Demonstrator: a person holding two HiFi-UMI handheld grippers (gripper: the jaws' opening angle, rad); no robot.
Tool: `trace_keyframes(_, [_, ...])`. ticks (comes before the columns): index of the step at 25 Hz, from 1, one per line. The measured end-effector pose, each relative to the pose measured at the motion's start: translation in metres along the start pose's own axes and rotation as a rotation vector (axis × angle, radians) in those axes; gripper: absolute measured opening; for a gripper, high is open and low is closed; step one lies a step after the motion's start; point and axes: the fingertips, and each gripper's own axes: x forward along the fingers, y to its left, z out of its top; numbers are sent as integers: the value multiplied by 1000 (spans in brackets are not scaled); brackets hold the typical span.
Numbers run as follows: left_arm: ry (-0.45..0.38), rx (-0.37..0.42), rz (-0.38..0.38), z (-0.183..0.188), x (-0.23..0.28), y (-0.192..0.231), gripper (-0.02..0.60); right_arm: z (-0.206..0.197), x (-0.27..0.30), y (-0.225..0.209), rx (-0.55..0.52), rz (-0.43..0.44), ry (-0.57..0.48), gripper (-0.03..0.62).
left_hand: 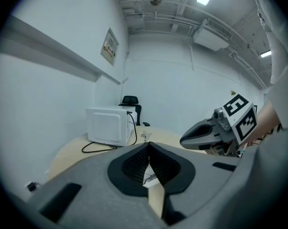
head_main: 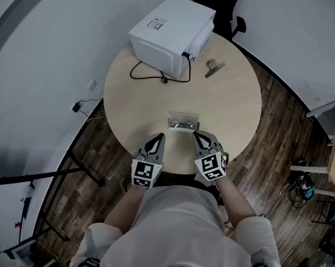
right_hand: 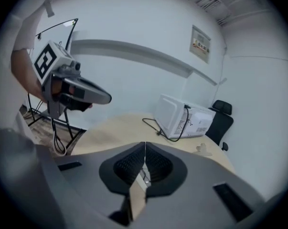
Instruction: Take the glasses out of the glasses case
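Head view, and both tongs hang low over the near edge of the round table (head_main: 234, 104): left tongs (head_main: 158, 138) and right tongs (head_main: 196, 133) side by side, noses pointing away from the person. Just past their tips, a touch nearer the right one, lies the glasses case (head_main: 184, 121), pale, with something dark inside. It's too small to say whether the lid is up.

Left gripper view: jaws pressed together at the tip, nothing between them, and only a sliver of the case peeks through the slot below the pads. Right gripper view, same story: jaws closed and empty, the case a thin glimpse in the gap.

Far beyond the tongs stands a white microwave (head_main: 173, 26) with its black cord (head_main: 156, 74). Right of it lies a small clip-like thing (head_main: 214, 67), hard to make out.
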Motion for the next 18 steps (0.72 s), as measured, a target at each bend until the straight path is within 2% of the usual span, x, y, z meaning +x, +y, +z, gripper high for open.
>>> trace_keyframes(6, [16, -4, 26, -4, -5, 8, 8, -21, 36, 11, -166, 109, 116, 20])
trace_keyframes(9, [21, -18, 35, -7, -8, 11, 8, -32, 51, 14, -219, 146, 168, 77])
trace_keyframes(18, [29, -29, 78, -13, -16, 31, 8, -63, 107, 26, -409, 238, 311, 75])
